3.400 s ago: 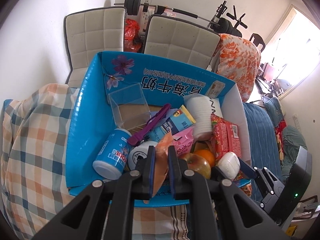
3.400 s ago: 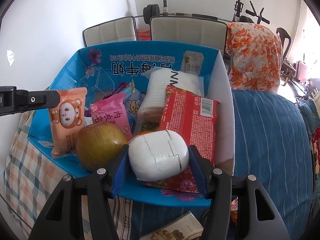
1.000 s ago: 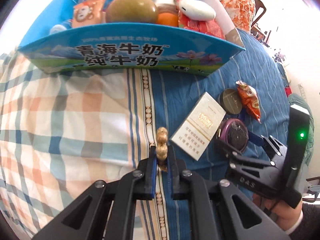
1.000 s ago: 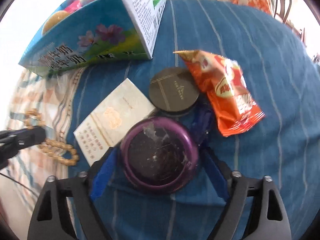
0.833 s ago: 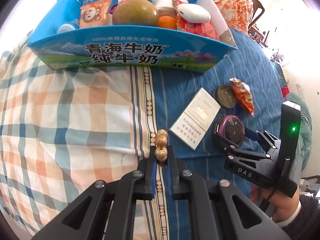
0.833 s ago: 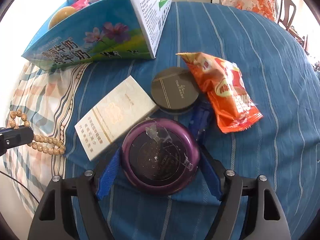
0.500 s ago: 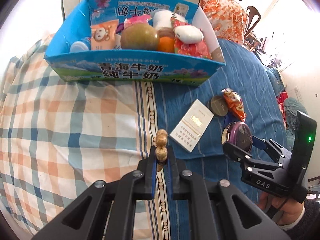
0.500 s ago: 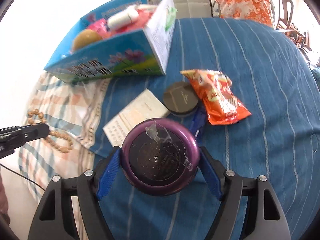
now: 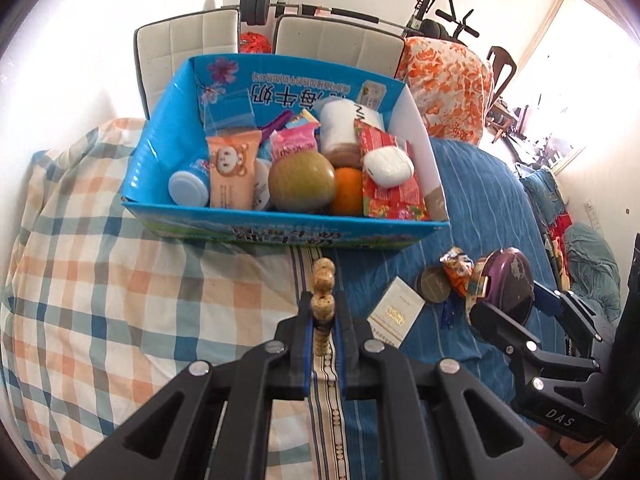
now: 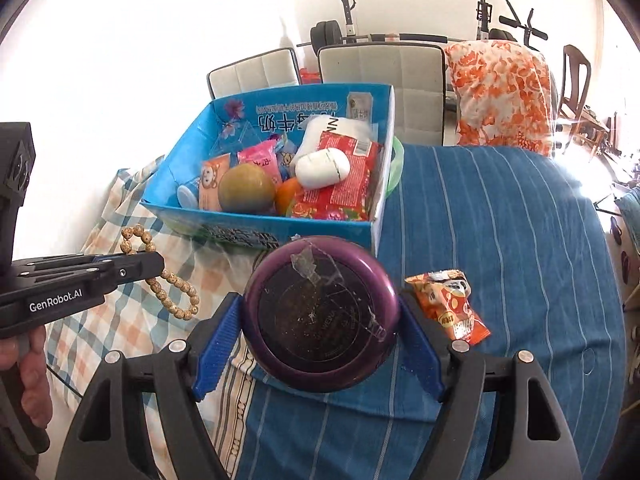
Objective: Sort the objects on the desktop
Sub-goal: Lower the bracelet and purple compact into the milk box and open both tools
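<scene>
My left gripper pinches the beads, my right gripper clamps the tin; the dangling beads may snag the box rim.

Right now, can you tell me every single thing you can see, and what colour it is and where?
box: 1, blue, far end of the bed
apple: 1, green-brown, in the box, front
orange: 1, orange, in the box beside the apple
white case: 1, white, on the red packet in the box
red packet: 1, red, box's right side
bear packet: 1, peach, box's left side
snack bag: 1, orange, on the blue cover
card box: 1, cream, on the blue cover
dark tin: 1, brown, beside the card box
bead string: 1, tan, held in the left claw
round purple case: 1, purple, held in the right claw
</scene>
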